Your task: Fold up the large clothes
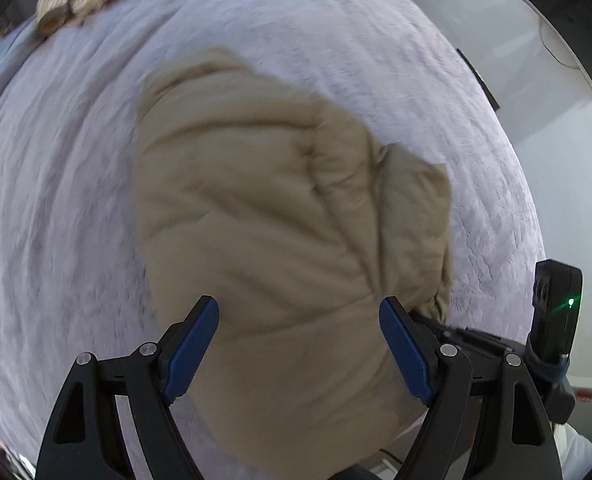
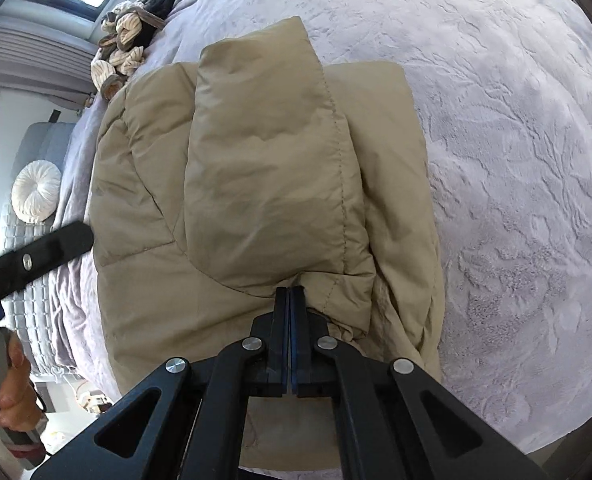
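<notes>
While the pale lilac blanket [image 2: 515, 160] with its pressed pattern covers the whole bed and fills most of both views, the beige padded jacket [image 2: 256, 184] lies on it near the close edge, folded into a thick block with one padded panel laid over the top. No container is in view. At the far end of the bed a heap of cream and brown knitted things [image 2: 124, 60] is resting. Beside the bed stands a grey seat with a round white cushion [image 2: 36, 196], under a bright window. The right gripper [image 2: 290, 290] has its jaws fully together, and its tips pinch the lower hem of the top panel. The left gripper [image 1: 297, 308] hangs above the jacket with jaws wide apart, gripping nothing. A hand [image 2: 14, 384] grasps its handle at the left border.
</notes>
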Demonstrator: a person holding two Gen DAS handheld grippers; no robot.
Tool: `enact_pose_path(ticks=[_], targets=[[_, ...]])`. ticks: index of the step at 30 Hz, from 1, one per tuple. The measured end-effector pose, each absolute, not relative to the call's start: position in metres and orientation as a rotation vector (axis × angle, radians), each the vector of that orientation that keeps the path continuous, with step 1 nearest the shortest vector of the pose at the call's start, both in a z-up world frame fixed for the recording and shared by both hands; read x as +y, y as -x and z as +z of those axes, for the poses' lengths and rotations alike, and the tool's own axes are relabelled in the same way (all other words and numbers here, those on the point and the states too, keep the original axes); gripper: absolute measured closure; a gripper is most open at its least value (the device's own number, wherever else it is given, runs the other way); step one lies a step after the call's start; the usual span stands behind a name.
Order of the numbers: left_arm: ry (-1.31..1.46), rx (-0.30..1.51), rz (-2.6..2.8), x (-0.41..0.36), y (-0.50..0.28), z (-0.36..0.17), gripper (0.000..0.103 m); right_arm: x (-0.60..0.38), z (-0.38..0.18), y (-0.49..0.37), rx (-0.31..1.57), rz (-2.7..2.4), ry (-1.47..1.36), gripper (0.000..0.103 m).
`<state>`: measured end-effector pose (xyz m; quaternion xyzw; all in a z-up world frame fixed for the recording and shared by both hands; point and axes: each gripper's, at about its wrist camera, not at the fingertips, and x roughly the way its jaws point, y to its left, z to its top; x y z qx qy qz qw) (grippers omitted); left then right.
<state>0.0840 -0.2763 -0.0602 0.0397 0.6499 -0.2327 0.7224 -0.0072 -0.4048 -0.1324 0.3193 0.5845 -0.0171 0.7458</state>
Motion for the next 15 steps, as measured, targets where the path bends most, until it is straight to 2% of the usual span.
enact_pose_path(ticks=[7,9,15], targets=[[-0.064,1.451,-0.438,-0.245,-0.079,-0.066,0.019,-0.4,-0.132,-0.002,1.305,-0.046,-0.659,0.103],[-0.061,1.444,-0.422,-0.239,-0.078,-0.066,0.0,-0.397,-0.132,-0.003,1.309,-0.049,-0.651,0.103],[-0.033,1.428,-0.396,-0.222,-0.076,-0.073,0.0,-0.393,-0.134,-0.007,1.315,-0.048,-0.641,0.103]])
